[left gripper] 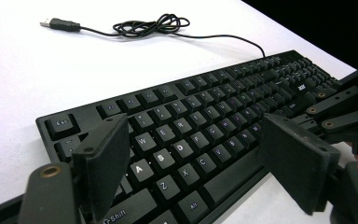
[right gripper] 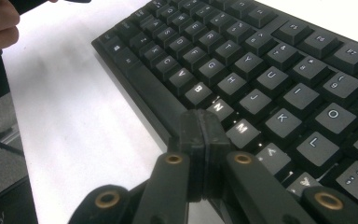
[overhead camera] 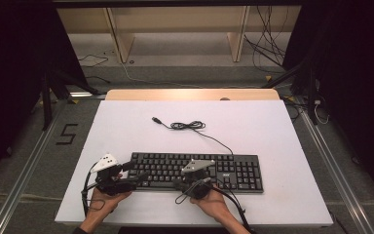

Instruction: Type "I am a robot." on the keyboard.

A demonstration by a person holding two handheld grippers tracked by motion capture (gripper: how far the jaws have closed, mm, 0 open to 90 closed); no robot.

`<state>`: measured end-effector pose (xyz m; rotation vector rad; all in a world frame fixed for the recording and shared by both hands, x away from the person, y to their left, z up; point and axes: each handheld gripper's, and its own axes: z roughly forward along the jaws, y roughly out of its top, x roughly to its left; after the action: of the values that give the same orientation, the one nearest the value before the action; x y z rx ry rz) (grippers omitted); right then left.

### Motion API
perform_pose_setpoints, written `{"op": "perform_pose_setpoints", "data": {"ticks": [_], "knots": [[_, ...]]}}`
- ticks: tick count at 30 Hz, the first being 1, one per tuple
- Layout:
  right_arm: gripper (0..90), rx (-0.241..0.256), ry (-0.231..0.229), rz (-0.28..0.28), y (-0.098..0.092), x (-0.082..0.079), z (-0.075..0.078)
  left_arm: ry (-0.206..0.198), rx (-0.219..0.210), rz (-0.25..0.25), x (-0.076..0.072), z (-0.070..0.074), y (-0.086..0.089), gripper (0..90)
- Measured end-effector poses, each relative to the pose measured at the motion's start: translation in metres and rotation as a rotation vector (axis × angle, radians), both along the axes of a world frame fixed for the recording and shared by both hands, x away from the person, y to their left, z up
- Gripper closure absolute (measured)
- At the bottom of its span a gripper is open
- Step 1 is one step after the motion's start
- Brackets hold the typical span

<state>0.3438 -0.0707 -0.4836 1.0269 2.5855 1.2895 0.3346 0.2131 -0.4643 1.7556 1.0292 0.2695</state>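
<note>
From above, a black keyboard [overhead camera: 195, 170] lies on the white desk [overhead camera: 272, 131] (cable loose behind), both tools at its near edge; the left tool [left gripper: 193, 154] gapes released over the letter keys, while the right tool [right gripper: 199, 140] is clenched empty beside the M key.

Black full-size keyboard [overhead camera: 195, 171] lies flat, keys up, on the white bench [overhead camera: 253, 126], long side parallel to the near edge and set in the near half of the surface; legends are white, number pad at its right end, a small white logo above that pad. Its thin black cable [overhead camera: 214, 138] leaves the rear edge right of centre and runs back and left across the bench to a loose tangle of loops [left gripper: 151, 24]; the USB plug [left gripper: 59, 24] lies free on the surface beyond the tangle, unconnected.
</note>
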Motion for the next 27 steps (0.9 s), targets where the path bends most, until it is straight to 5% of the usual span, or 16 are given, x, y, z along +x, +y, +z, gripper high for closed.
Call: {"op": "perform_pose_setpoints", "data": {"ticks": [18,27], "knots": [[90.0,-0.003,-0.003,-0.004,0.0013,-0.0007,-0.0029,0.002,0.001,0.002,0.0002,-0.0003,-0.0001,24.4],[75.9,0.044,0.002,-0.008,-0.0038,-0.0004,0.0058,0.000,0.007,0.006,0.0015,-0.0008,0.0006,24.6]]}}
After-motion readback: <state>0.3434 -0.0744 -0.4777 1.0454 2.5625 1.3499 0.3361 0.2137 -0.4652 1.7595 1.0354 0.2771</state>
